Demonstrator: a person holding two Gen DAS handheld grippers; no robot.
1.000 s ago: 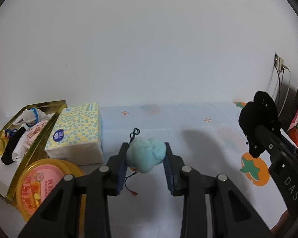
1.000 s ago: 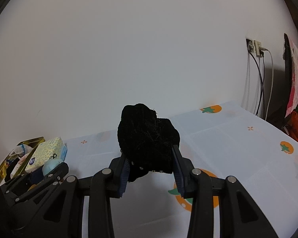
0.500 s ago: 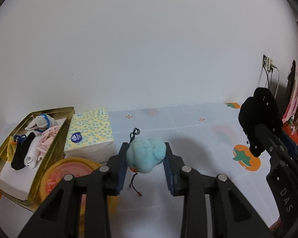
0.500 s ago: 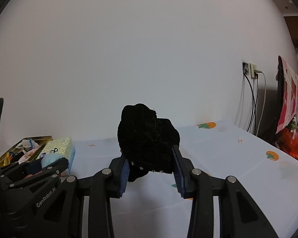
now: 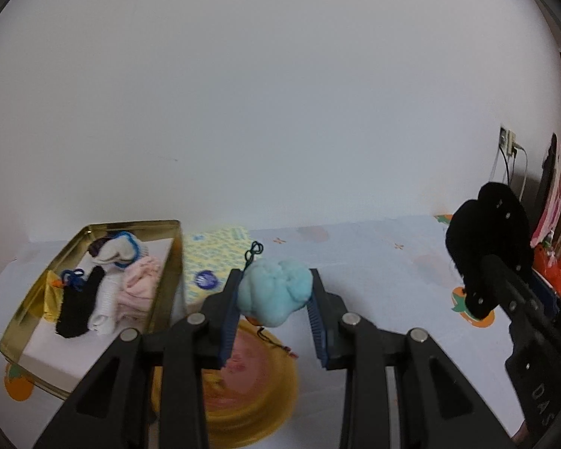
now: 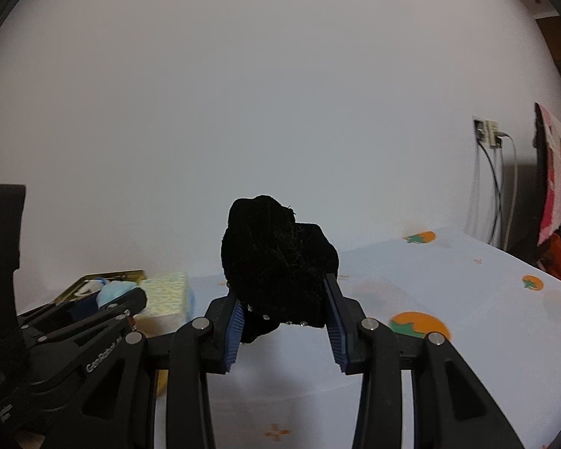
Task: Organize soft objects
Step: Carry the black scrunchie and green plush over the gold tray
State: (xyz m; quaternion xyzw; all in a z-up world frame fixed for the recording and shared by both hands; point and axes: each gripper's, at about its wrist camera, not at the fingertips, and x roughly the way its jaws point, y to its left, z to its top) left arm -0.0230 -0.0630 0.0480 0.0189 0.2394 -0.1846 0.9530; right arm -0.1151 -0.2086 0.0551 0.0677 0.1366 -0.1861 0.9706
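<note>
Left gripper (image 5: 275, 305) is pinching a puffy pale-blue ball (image 5: 275, 292) with a dark cord; right gripper (image 6: 282, 314) is clamping a fuzzy black bundle (image 6: 276, 262). Gold tin (image 5: 168, 262) lying ahead-left of the left gripper, its rim beside the tissue pack (image 5: 213, 258); bare tablecloth (image 5: 374, 262) spreading ahead-right

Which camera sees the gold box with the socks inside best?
The left wrist view: it looks down into the open gold metal tin, showing the rolled socks inside. The right wrist view catches only its far rim, behind the left tool.
</note>
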